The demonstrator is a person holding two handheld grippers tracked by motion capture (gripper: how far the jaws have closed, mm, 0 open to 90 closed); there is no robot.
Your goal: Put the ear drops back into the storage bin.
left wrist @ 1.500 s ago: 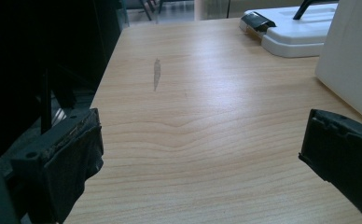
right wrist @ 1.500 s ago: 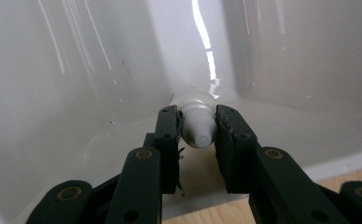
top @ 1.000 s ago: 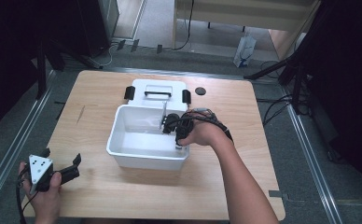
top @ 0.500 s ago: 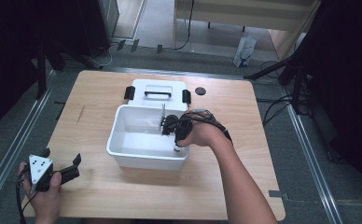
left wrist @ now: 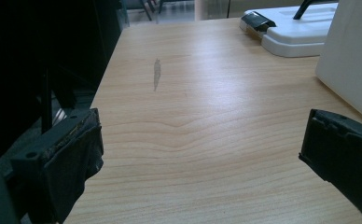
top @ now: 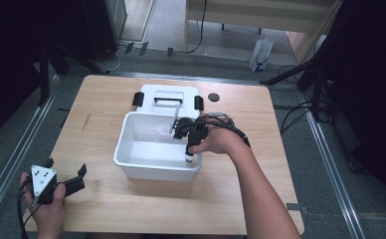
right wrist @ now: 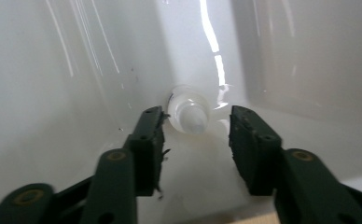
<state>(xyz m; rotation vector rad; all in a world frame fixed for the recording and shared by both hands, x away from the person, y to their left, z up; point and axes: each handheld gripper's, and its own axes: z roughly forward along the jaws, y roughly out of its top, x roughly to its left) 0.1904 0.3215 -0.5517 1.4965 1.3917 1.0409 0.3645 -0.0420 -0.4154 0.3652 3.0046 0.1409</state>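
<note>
With the right gripper (right wrist: 195,140) inside the white bin (top: 131,159), jaws apart, we judge the small bottle (right wrist: 188,112) just ahead between them light, stiff, slippery; grip its body.

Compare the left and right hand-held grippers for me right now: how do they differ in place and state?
The left hand-held gripper sits low over the bare wooden table, near its front left corner, apart from the bin; the right hand-held gripper reaches down inside the white bin. The left one has nothing between its jaws; the right one's jaws flank a small white bottle in the bin's corner, not yet closed on it. Both are open.
</note>
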